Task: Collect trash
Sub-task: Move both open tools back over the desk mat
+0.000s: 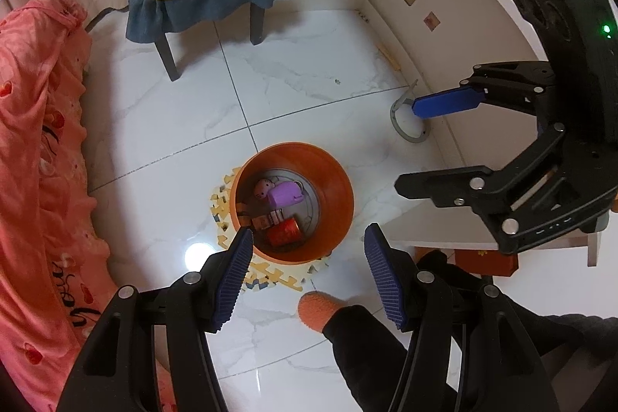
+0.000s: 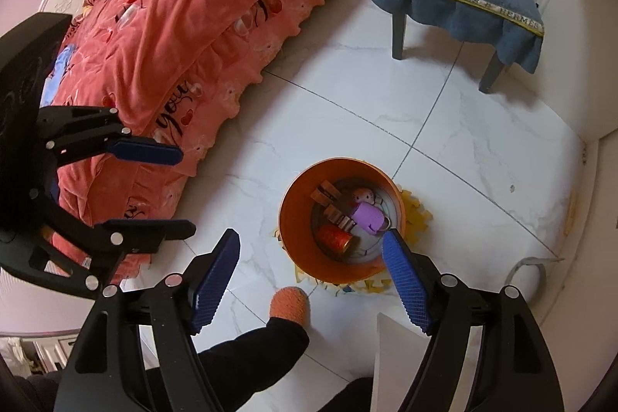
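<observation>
Left wrist: ribbed blue tongs (image 1: 309, 273) agape over round orange bin (image 1: 340, 192).

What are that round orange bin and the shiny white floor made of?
The round orange bin looks like smooth moulded plastic: thin even wall, dull sheen. The shiny white floor looks like polished marble-patterned tile: grey veins, straight grout lines, a glaring light reflection.
</observation>
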Demonstrator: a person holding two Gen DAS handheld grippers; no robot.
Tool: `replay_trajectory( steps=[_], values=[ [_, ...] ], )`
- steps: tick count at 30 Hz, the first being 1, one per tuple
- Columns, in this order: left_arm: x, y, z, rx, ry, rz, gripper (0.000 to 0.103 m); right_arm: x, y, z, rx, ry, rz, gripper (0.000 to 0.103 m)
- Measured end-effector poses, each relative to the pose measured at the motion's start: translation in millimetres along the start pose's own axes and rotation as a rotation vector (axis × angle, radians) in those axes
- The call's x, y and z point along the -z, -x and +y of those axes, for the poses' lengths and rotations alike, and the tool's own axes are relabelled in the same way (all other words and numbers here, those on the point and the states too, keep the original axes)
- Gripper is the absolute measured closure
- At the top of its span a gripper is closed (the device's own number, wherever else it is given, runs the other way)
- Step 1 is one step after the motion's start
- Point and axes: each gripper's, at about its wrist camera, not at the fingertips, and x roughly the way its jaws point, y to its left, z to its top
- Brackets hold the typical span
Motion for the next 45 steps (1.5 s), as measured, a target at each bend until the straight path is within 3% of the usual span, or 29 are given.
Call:
replay_trajectory(
  steps=[5, 6, 8, 14, 17, 22, 24, 29, 45],
  values=[
    [2, 22, -11, -0.011, 0.009, -0.027, 0.04, 14, 28, 9, -0.009, 0.017, -0.019, 0.022],
    [2, 26, -14, -0.015, 0.006, -0.034, 0.033, 18, 37, 10, -0.009, 0.012, -0.03, 0.022],
    [1, 40, -24, -0.033, -0.007, -0.062, 0.03, 24, 55, 12, -0.025, 0.007, -0.056, 0.022],
    [-3, 87, -59, -0.066, -0.03, -0.142, 0.03, 47, 131, 17, -0.03, 0.006, -0.182, 0.014],
    [-6, 109, -82, -0.085, -0.054, -0.19, 0.023, 60, 165, 16, -0.029, 0.0, -0.222, 0.013],
    [-12, 136, -126, -0.106, -0.116, -0.243, 0.02, 89, 223, 8, 0.002, -0.006, -0.297, 0.008],
    [-13, 145, -143, -0.114, -0.135, -0.267, 0.016, 103, 245, 2, 0.022, -0.015, -0.325, 0.008],
    [-18, 164, -186, -0.112, -0.188, -0.315, 0.016, 141, 295, -20, 0.063, -0.06, -0.399, 0.008],
    [-66, 172, -310, -0.062, -0.42, -0.367, 0.015, 246, 397, -116, 0.188, -0.257, -0.577, 0.005]
  ],
)
